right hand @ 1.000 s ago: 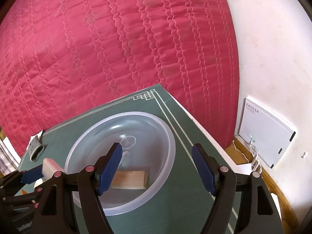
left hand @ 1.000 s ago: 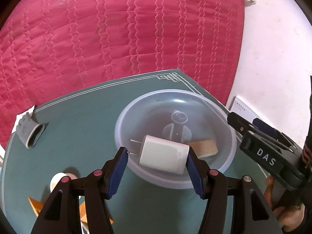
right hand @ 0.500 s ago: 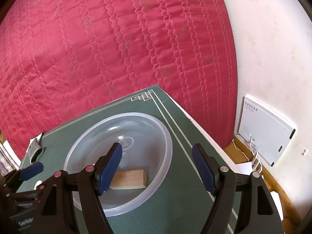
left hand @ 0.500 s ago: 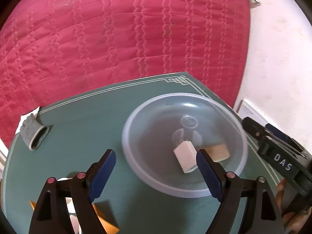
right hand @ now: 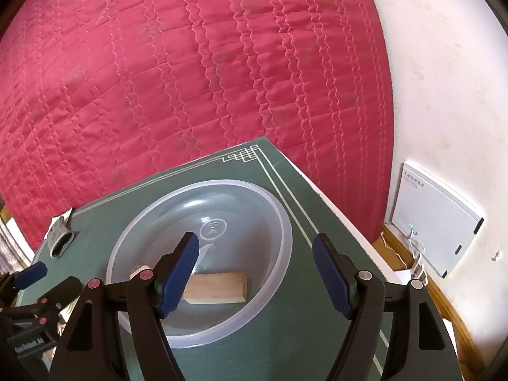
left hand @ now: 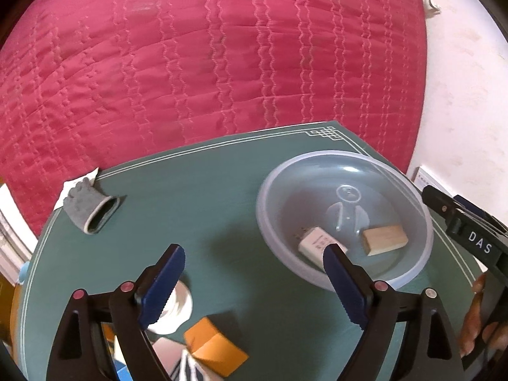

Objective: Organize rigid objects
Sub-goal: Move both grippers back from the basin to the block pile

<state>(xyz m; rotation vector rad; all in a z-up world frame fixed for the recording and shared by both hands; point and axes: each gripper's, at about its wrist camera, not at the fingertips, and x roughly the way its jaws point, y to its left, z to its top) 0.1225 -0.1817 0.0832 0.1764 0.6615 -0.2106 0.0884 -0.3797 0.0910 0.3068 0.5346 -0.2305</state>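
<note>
Two pieces already lie in the clear bowl (left hand: 344,219): the white charger plug (left hand: 317,243) and the wooden block (left hand: 384,239), side by side and apart on its floor, which I take as the collecting spot for the hard items. Other pieces wait on the green mat (left hand: 206,209): an orange block (left hand: 214,347) and a white round thing (left hand: 177,304) I can't identify, both low in my left view, near the left gripper (left hand: 254,285). A grey fabric sleeve (left hand: 90,211) lies far off at the mat's corner (soft, so probably not mine to sort).

My left gripper is spread wide and holds nothing, tilted down over the bare mat just beside the bowl's rim, its right finger crossing in front of the plug. My right gripper (right hand: 255,273) is spread too and empty, hanging above the bowl and looking down on the wooden block. I judge the orange block the likeliest next pick for the left one.
</note>
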